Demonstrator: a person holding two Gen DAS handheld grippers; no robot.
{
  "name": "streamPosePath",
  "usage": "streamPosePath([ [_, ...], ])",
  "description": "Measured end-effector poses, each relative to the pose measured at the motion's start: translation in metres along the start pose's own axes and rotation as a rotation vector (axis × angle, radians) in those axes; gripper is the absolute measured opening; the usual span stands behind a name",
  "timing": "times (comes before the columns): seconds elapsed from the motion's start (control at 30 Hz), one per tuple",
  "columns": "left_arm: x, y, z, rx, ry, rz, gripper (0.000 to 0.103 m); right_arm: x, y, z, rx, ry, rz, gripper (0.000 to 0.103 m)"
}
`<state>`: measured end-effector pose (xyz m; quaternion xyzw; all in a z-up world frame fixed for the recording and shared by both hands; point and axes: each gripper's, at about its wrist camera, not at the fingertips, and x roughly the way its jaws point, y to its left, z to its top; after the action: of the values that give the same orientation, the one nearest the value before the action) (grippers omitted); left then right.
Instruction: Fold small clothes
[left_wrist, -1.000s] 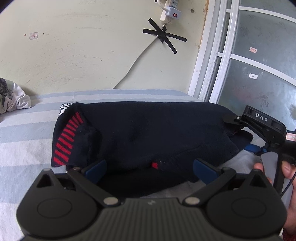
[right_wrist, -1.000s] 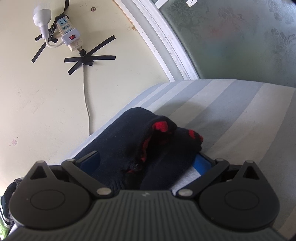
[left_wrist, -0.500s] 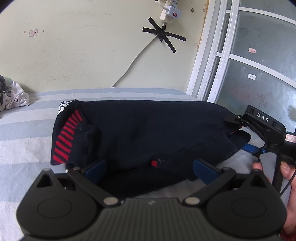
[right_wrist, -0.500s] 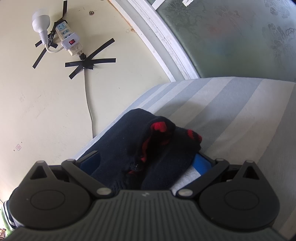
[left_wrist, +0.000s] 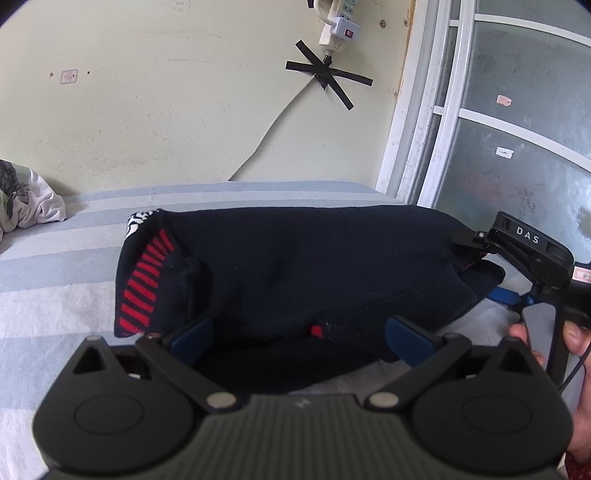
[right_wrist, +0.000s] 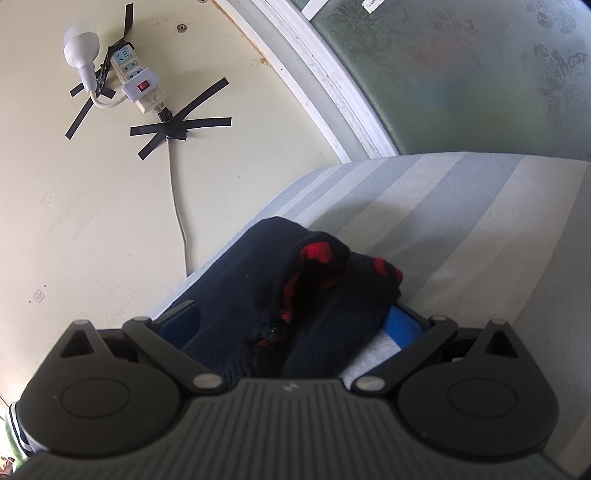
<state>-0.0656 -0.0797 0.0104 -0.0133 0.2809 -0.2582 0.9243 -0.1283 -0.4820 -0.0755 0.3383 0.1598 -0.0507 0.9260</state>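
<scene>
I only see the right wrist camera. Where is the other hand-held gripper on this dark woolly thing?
Observer: The left hand-held gripper is at the long near edge of the dark garment. Its jaws are open, one on either side of that edge.
Operator: What's at the end I can't see?
Observer: That end has a red-striped band, with a bit of white pattern just above it.
Operator: Is anything else on the bed?
Observer: A crumpled white cloth lies on the striped bed by the wall, apart from the garment.
</scene>
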Motion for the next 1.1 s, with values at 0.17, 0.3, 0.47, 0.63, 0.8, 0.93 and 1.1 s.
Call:
streamPosePath([
  [0.17,0.003,-0.002,0.001,0.005,0.012,0.033,0.103,0.0,-0.001,0.001,0.003,0.001,0.003,0.103],
  [0.3,0.004,-0.002,0.002,0.007,0.018,0.048,0.103,-0.003,-0.002,0.002,0.016,0.018,0.005,0.103],
  [0.47,-0.014,0.003,0.006,-0.02,-0.05,-0.007,0.102,-0.009,-0.011,0.01,0.049,0.078,0.041,0.099],
  [0.63,-0.016,0.017,0.04,-0.095,-0.051,-0.112,0.092,-0.006,-0.036,0.031,0.119,0.12,0.069,0.081],
  [0.8,0.031,0.02,0.068,-0.159,0.083,-0.226,0.069,0.002,-0.044,0.037,0.153,0.157,0.103,0.078],
  [0.93,0.084,0.015,0.066,-0.196,0.227,-0.201,0.045,0.019,-0.022,0.037,0.046,0.18,0.103,0.057],
  [1.1,0.086,0.013,0.063,-0.194,0.219,-0.162,0.041,0.032,-0.002,0.048,0.079,0.231,0.189,0.022],
])
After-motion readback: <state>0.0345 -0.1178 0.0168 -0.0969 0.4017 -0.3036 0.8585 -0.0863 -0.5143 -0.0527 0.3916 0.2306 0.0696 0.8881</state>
